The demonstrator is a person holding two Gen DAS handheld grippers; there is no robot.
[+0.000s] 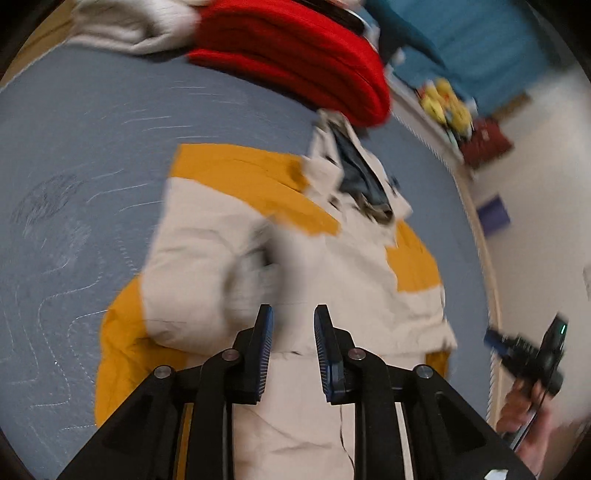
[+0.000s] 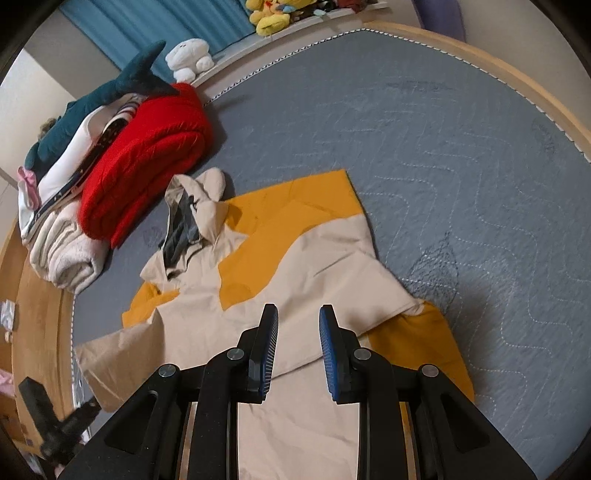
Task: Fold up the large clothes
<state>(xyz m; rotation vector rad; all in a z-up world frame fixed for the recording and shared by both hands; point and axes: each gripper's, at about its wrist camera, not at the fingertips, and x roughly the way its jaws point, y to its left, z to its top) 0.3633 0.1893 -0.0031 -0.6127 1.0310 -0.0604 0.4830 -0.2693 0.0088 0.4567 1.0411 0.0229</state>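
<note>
A beige and mustard-yellow hooded jacket [image 2: 295, 258] lies spread on the grey-blue quilted bed, one sleeve folded across its body; it also shows, blurred, in the left wrist view [image 1: 295, 266]. Its hood [image 2: 192, 206] points toward the red pile. My right gripper [image 2: 298, 314] hovers open and empty above the jacket's lower body. My left gripper [image 1: 293, 314] is open and empty above the same garment. The right gripper appears in the left wrist view [image 1: 524, 347], held in a hand off the bed's edge. The left one shows at the lower left of the right wrist view [image 2: 55, 424].
A folded red garment [image 2: 147, 155] and a folded white fleece [image 2: 66, 254] lie stacked beside the hood, with a teal shark plush [image 2: 110, 96] behind. The grey-blue mattress [image 2: 461, 166] has a wooden frame [image 2: 517, 70]. Yellow plush toys [image 2: 273, 14] sit on a ledge by blue curtains.
</note>
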